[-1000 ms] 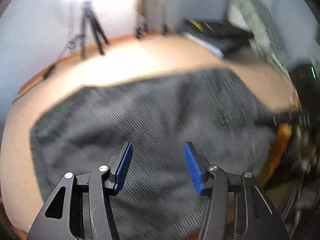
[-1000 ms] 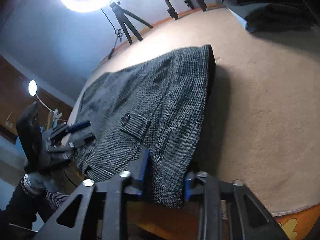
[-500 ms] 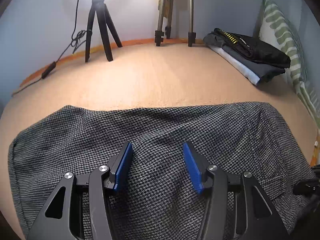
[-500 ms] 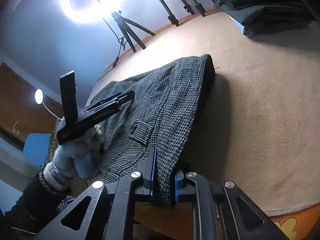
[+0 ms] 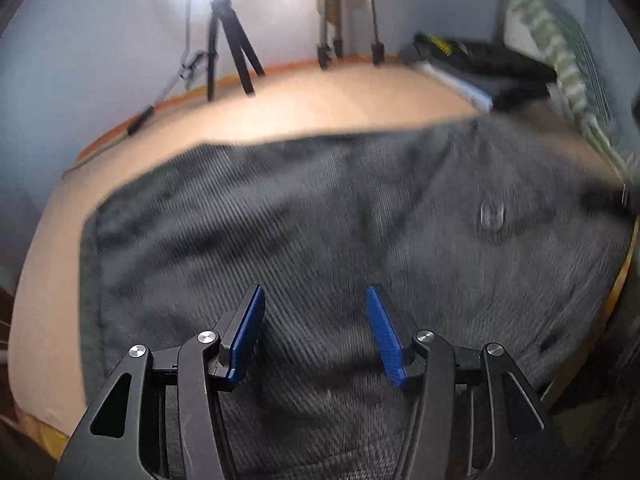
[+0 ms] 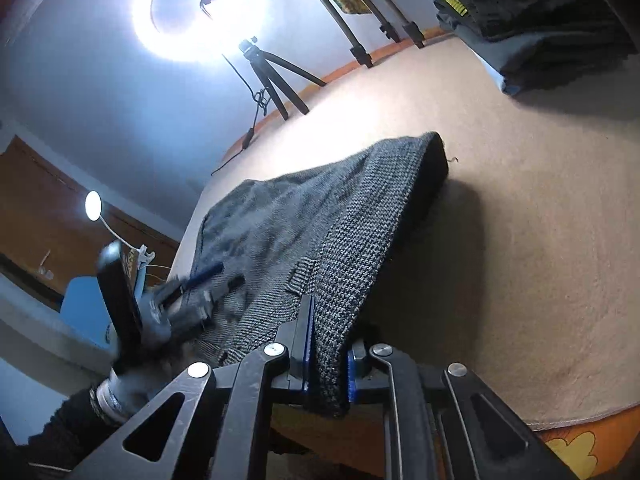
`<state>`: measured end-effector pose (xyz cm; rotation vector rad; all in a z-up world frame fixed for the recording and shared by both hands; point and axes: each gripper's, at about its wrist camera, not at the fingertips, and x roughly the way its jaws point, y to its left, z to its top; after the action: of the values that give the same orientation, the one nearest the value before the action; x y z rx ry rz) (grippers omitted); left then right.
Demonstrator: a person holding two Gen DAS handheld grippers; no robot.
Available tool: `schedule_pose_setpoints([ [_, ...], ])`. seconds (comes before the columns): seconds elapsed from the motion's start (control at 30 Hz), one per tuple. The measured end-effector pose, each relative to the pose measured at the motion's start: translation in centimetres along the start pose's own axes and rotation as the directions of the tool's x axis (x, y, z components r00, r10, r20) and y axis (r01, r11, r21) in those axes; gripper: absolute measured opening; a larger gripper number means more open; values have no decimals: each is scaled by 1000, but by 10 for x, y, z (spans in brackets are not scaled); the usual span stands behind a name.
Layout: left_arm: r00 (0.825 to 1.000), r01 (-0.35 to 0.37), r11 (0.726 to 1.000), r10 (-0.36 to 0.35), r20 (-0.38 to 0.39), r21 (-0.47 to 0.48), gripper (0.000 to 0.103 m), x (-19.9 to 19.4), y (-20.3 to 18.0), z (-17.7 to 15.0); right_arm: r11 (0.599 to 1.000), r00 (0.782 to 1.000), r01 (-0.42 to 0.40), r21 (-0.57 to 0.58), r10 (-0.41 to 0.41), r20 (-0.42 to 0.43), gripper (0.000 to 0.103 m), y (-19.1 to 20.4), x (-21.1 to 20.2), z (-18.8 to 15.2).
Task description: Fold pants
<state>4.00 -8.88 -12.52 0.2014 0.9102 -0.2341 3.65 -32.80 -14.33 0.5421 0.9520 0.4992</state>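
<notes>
The grey houndstooth pants [image 5: 320, 220] lie folded in a wide band across the tan bed surface [image 5: 300, 108]; they also show in the right wrist view [image 6: 352, 216]. My left gripper [image 5: 316, 312] is open and empty, hovering low over the middle of the pants; the view is blurred. It also shows in the right wrist view [image 6: 192, 300], over the pants' near left part. My right gripper [image 6: 326, 356] is shut on the near right corner of the pants at the bed's front edge.
A stack of folded dark clothes [image 6: 536, 20] sits at the far right of the bed [image 5: 480, 64]. A ring light on a tripod [image 6: 264, 72] and further tripod legs [image 5: 348, 40] stand at the back. A striped pillow [image 5: 572, 68] leans at the right.
My left gripper has swung back down over the pants, still open, and its view has blurred. My right gripper stays shut on the pants' corner, having closed on it earlier.
</notes>
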Motion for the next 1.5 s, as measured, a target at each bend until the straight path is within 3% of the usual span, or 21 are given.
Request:
schedule_pose_setpoints([
  [0.1, 999, 3, 1000, -2, 54, -19, 53, -1, 2, -8, 1000, 1000, -1, -11, 1, 7, 10, 10, 0, 5],
  [0.33, 998, 39, 994, -34, 45, -105, 53, -17, 18, -16, 992, 1000, 9, -123, -6, 30, 10, 58, -4, 20],
  [0.57, 997, 10, 968, 9, 73, -252, 53, -50, 74, -24, 960, 1000, 24, -278, -18, 24, 10, 118, 8, 29],
  [0.83, 989, -58, 879, 116, 94, -473, 53, -76, 168, -45, 913, 1000, -5, -408, -6, -26, 10, 180, 48, 37],
  [1.03, 979, -55, 773, 167, 120, -632, 53, -92, 228, -63, 861, 995, -22, -509, -28, -91, 10, 231, 100, 28],
  [1.13, 973, -51, 740, 188, 134, -670, 53, -101, 245, -72, 839, 991, -40, -543, -36, -128, 10, 250, 134, 19],
  [1.37, 961, -66, 705, 235, 146, -706, 53, -115, 264, -84, 775, 971, -85, -626, -77, -227, 4, 285, 212, -19],
  [1.5, 965, -60, 715, 221, 144, -697, 53, -110, 262, -84, 765, 955, -134, -630, -70, -287, 9, 282, 231, -30],
])
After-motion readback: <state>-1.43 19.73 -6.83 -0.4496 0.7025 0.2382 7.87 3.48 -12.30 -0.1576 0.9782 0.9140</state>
